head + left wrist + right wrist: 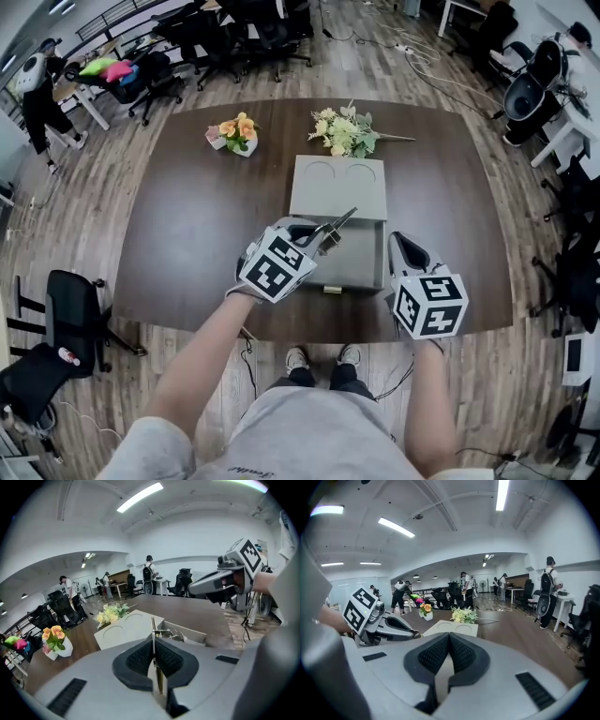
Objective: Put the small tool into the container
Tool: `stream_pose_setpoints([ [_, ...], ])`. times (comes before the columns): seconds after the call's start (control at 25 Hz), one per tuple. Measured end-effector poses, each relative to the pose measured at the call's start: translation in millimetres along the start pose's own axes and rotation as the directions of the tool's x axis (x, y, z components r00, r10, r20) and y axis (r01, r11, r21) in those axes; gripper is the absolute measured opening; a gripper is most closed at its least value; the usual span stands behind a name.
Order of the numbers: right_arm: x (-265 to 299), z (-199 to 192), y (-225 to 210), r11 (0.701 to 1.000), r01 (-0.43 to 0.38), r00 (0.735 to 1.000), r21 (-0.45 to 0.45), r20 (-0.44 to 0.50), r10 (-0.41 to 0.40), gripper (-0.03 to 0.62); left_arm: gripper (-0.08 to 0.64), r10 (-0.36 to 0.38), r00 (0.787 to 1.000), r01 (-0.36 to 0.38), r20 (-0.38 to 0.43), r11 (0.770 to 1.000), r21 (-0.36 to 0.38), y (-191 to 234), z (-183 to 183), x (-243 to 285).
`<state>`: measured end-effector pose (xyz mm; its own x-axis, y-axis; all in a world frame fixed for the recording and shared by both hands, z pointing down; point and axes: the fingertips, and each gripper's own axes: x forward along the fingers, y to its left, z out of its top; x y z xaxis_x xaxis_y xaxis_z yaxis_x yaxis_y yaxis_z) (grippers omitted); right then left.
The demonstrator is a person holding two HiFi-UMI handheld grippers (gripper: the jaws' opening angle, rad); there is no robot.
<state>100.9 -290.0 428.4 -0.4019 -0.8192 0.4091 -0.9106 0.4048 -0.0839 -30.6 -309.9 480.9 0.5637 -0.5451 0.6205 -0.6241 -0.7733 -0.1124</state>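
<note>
Grey plastic is forming the container, which is sitting open on the brown table. Its lid is lying flat just behind the container, touching its far edge, with two round recesses facing up.

I am holding my left tongs over the near left corner of the container. Their jaws are pressing together on the small tool, a thin metal piece standing edge-on between the black pads. The tool is sticking out past the tips and slanting over the open container towards its far edge; whether it is touching the container I cannot tell. Bright metal is glinting inside the container near the tool's end, and I cannot tell whether it belongs to the tool.

I am holding my right tongs just beside the container's right wall. Their jaws are pressing together with nothing between them.

Beyond the container, a bunch of pale flowers is lying on the table behind the lid. A small white pot of orange flowers is standing further off, to the container's far left. Black office chairs are standing past the table's far edge.
</note>
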Motion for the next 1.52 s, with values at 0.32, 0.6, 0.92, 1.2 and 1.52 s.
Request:
stream_pose_setpoints([
  [0.32,-6,-6,-9,1.000,0.020,1.000,0.015,-0.004,-0.019,0.005,0.003,-0.036,0.997,0.042,-0.066,0.995,0.095,-13,-6,21],
  [0.6,-4,-10,-6,1.000,0.014,1.000,0.012,-0.016,-0.013,0.005,0.003,-0.043,0.990,0.061,-0.132,0.989,0.132,-17,-15,40],
  [0.92,-5,-13,-7,1.000,0.011,1.000,0.010,-0.024,-0.011,0.005,0.004,-0.042,0.985,0.073,-0.167,0.981,0.182,-22,-14,53],
  [1.2,-6,-16,-8,1.000,0.006,1.000,0.011,-0.027,-0.006,0.005,0.006,-0.037,0.979,0.075,-0.198,0.980,0.185,-27,-16,64],
  [1.52,-10,-20,-9,1.000,0.006,0.999,0.014,-0.035,-0.006,0.005,0.006,-0.019,0.978,0.054,-0.209,0.985,0.162,-27,-18,70],
])
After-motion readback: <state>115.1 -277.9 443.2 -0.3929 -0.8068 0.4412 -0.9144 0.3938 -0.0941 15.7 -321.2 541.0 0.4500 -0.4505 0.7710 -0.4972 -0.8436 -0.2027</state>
